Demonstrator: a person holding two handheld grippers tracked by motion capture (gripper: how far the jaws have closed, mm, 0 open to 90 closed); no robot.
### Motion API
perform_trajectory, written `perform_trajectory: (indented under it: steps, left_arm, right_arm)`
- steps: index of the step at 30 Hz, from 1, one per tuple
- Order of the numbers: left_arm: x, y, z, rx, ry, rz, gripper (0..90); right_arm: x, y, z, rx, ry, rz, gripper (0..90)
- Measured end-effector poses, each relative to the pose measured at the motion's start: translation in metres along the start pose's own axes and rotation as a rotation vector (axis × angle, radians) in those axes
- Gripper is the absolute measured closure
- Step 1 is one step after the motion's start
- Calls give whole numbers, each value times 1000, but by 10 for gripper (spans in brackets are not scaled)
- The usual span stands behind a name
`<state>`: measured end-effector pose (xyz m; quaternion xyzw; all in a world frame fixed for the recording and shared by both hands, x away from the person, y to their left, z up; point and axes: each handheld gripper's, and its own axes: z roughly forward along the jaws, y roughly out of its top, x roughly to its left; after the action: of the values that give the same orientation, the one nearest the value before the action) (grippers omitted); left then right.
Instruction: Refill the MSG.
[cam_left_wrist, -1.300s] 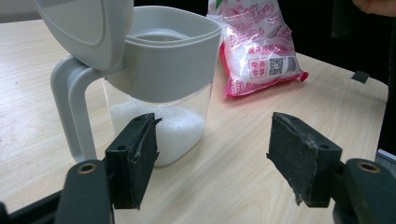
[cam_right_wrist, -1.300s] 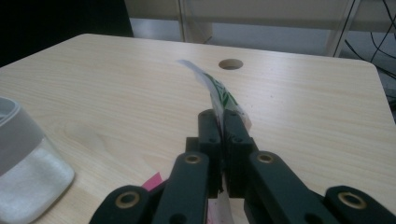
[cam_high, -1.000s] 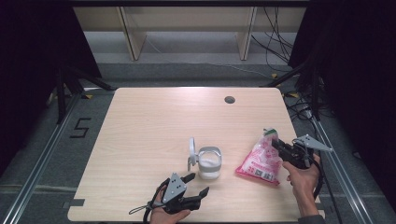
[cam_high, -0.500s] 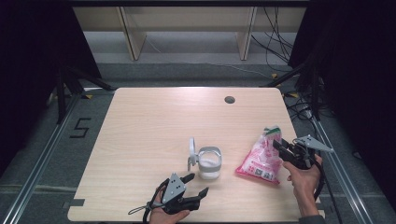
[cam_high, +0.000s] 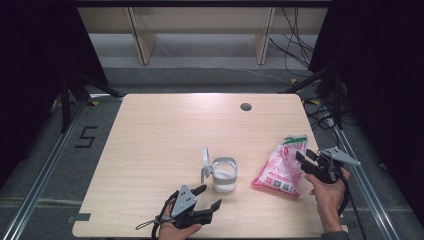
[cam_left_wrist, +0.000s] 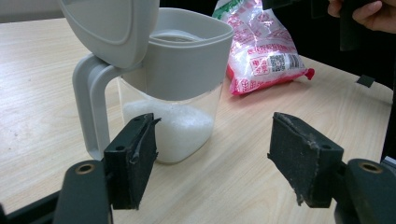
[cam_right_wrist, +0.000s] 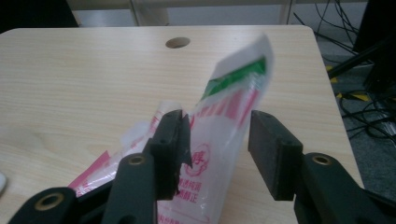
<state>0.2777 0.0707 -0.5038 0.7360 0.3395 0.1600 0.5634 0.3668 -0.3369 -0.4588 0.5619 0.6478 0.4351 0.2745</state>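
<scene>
Pink sugar bag (cam_high: 281, 167) lies near the table's (cam_high: 160, 135) right edge, between the right gripper's (cam_high: 306, 161) just-opening jaws, which should spread fully before lifting clear, while the left gripper (cam_high: 209, 197) waits open near the lidded jug (cam_high: 223, 174).

Most of the table (cam_high: 165, 130) lies bare toward the far edge. Near the front, the lidded jug (cam_high: 222, 174) and pink bag (cam_high: 281, 167) stand apart, leaving a passable gap between them.
</scene>
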Motion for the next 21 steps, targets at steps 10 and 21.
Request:
perform_trajectory:
  steps: [10,21]
  left_arm:
    - [2,1,-3,-1,12,-6,312]
    - [7,2,-8,-13,28,-16,308]
  right_arm:
    - [-5,0,-4,-14,-23,-36,509]
    - [10,-1,-8,-44,-33,-77,449]
